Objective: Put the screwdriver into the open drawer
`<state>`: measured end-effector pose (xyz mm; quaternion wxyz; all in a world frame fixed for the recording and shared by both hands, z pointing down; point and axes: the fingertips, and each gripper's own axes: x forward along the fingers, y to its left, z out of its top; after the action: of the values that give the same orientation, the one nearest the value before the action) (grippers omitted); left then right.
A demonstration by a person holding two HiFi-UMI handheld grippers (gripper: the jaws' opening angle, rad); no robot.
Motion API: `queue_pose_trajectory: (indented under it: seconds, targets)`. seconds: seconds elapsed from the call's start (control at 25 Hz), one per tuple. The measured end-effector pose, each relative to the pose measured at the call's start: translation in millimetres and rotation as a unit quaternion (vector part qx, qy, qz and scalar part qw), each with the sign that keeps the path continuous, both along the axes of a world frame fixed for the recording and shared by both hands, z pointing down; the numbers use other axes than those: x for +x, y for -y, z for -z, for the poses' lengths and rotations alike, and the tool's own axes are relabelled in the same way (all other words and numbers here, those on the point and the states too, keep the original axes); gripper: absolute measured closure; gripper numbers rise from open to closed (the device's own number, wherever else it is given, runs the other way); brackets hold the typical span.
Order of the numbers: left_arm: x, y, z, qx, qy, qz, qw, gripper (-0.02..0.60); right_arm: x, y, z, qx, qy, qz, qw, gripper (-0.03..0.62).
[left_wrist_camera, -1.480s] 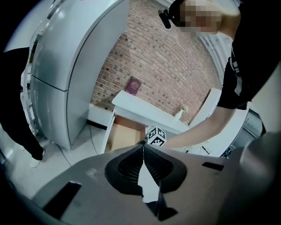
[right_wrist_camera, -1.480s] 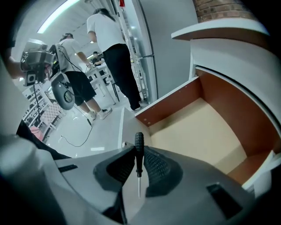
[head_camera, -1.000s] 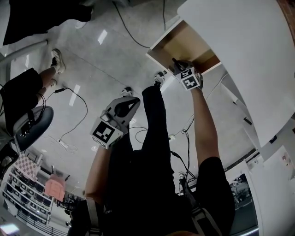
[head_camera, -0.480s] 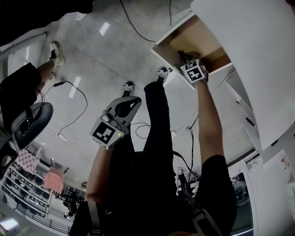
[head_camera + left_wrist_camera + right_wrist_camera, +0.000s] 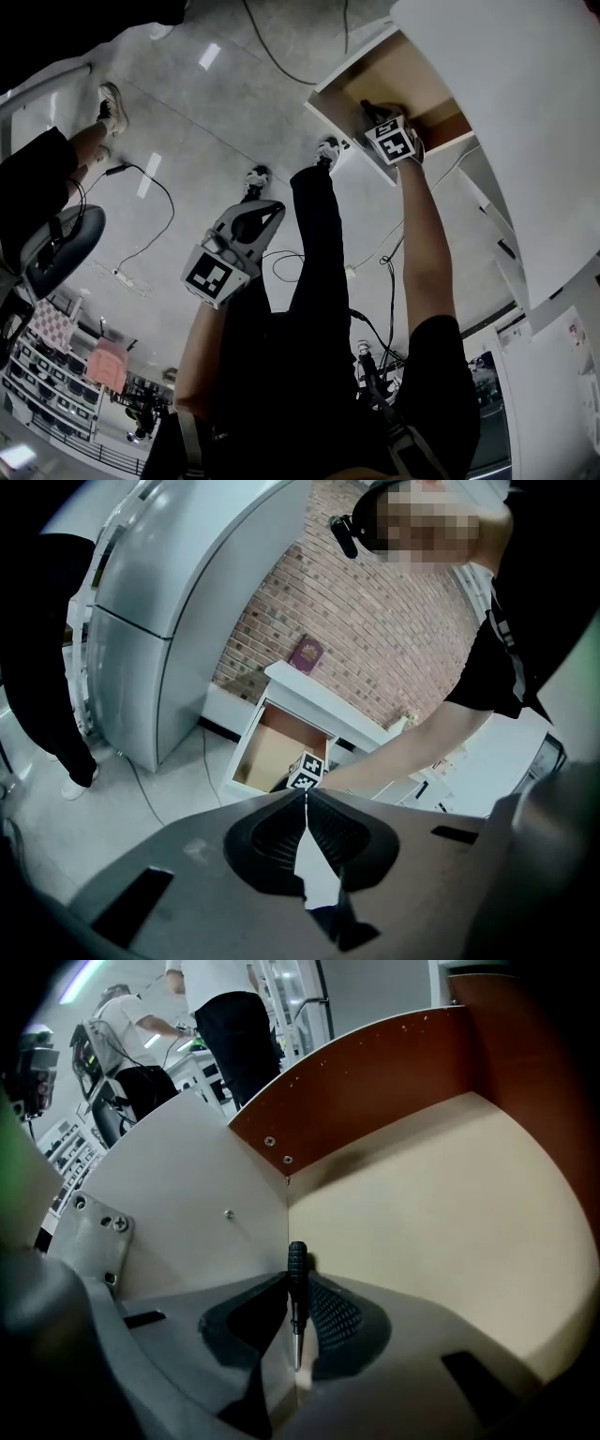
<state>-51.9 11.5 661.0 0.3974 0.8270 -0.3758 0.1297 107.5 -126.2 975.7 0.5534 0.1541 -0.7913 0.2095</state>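
The right gripper point(image 5: 373, 114) held the screwdriver point(image 5: 296, 1269) inside the open drawer point(image 5: 398, 75).

Its jaws were clamped on the screwdriver's metal shaft, with the black ribbed handle pointing forward, towards the seam where the drawer's white side wall point(image 5: 206, 1204) met its pale floor point(image 5: 441, 1204); whether the handle touched the floor could not be told. The left gripper point(image 5: 305, 797) hung well apart from the drawer, beside the person's leg point(image 5: 314, 244), its jaws pressed together with nothing between them.
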Motion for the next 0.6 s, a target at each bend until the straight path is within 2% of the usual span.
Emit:
queue_pose_trajectory:
  seconds: [0.2,0.36,0.6]
  targets:
    - [-0.5,1.3,6.8,0.007,0.001,-0.002,1.0000,0.565,-1.0,-2.1,4.9,-0.001,-0.002,0.001,1.000,0.470]
    - [-4.1,2.8,6.1,0.010,0.001,-0.009,0.9999,0.565,-4.5,-3.6,9.3,0.000,0.000,-0.006,1.000,0.437]
    - [0.9,4.1,24.0,0.037,0.001,-0.039,0.9986,0.565,-4.2,-7.4,62.2,0.029,0.029,-0.030,0.999,0.453]
